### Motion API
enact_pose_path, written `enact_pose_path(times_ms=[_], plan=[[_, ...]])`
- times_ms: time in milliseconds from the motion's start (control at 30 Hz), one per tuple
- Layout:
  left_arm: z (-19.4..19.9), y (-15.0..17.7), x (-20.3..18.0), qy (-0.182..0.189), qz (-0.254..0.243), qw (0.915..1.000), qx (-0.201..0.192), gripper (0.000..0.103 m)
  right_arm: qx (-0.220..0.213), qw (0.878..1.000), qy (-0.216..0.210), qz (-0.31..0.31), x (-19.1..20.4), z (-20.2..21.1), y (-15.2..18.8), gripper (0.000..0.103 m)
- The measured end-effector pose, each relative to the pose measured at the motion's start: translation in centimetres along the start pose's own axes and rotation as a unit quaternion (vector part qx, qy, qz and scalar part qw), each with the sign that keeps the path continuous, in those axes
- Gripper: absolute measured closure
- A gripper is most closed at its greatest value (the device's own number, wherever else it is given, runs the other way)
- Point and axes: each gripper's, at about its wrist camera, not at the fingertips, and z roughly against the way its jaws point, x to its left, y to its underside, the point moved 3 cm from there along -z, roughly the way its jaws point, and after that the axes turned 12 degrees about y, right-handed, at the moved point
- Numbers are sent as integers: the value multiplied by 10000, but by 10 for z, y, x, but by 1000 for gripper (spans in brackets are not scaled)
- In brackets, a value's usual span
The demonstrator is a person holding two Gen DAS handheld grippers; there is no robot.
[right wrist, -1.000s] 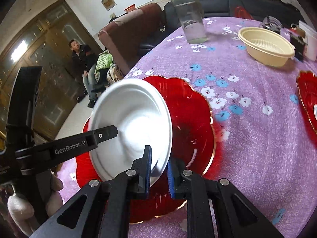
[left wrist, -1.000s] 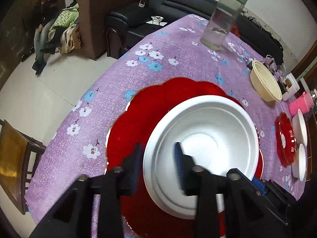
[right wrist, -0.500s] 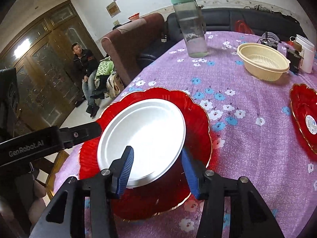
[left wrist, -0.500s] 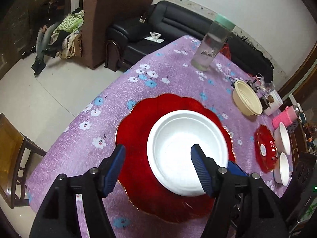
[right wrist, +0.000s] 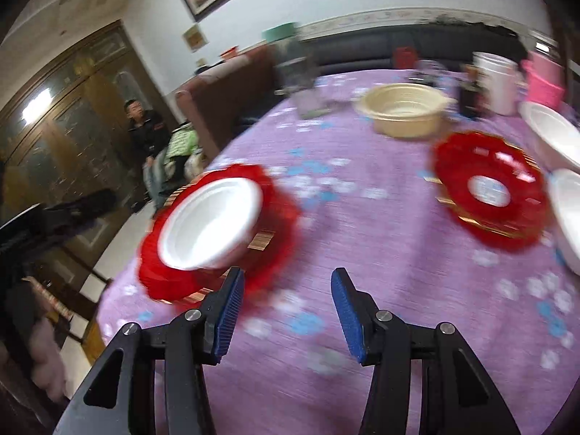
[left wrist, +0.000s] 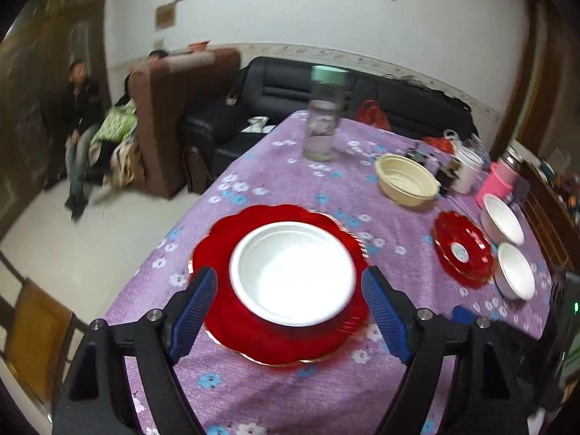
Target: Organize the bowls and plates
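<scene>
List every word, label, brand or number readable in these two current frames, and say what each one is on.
No text can be read in either view.
Sticker at the centre of the small red plate: print too small and blurred to read.
Paper notice on the wall: too blurred to read.
Clear bottle with the green cap: no legible label.
Left gripper and right gripper: no marking visible.
</scene>
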Motion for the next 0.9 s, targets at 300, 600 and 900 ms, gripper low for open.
enact_pose_path(times_ms=[300,600,900], plan=[[-23,8,-49,431,-298,9979,385,21,-62,9863,788,-1448,-136,27,6,49],[-58,-8,-76,742,-57,9951,648,21,314,9657,731,-2471,-163,-24,-20,49],[-138,-31,-91,944,355,9877,1197,21,111,9427,1091,-3150,-167,-55,-31,49]])
